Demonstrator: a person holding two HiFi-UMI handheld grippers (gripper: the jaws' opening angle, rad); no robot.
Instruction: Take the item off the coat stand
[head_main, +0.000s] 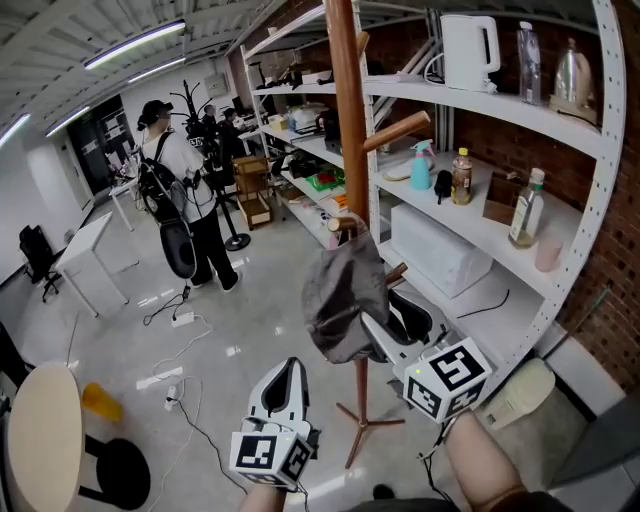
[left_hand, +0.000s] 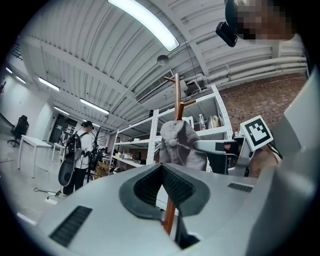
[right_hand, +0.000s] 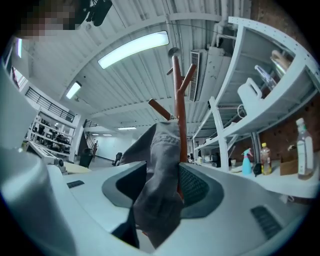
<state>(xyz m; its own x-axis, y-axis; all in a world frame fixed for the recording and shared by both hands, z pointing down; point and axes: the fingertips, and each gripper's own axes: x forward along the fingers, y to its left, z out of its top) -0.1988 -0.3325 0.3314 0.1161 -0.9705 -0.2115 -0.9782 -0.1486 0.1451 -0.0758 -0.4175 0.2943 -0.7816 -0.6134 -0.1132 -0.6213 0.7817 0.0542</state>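
A grey cap (head_main: 345, 290) hangs on a lower peg of the wooden coat stand (head_main: 350, 120), against its pole. My right gripper (head_main: 388, 318) reaches in from the right, its jaws on either side of the cap's lower edge. In the right gripper view the cap (right_hand: 160, 185) hangs between the right gripper's (right_hand: 162, 172) spread pads, with a dark gap on the left side, so the gripper is open. My left gripper (head_main: 290, 372) is lower and to the left, apart from the cap, its tips together with nothing in them. In the left gripper view the cap (left_hand: 180, 142) and pole (left_hand: 176, 100) lie ahead.
White shelving (head_main: 480, 100) with a kettle (head_main: 468, 50), bottles and boxes stands right behind the stand. A person with a backpack (head_main: 180, 190) stands at the far left of the room. Cables (head_main: 180, 320) lie on the floor. A round table (head_main: 40, 440) is at the near left.
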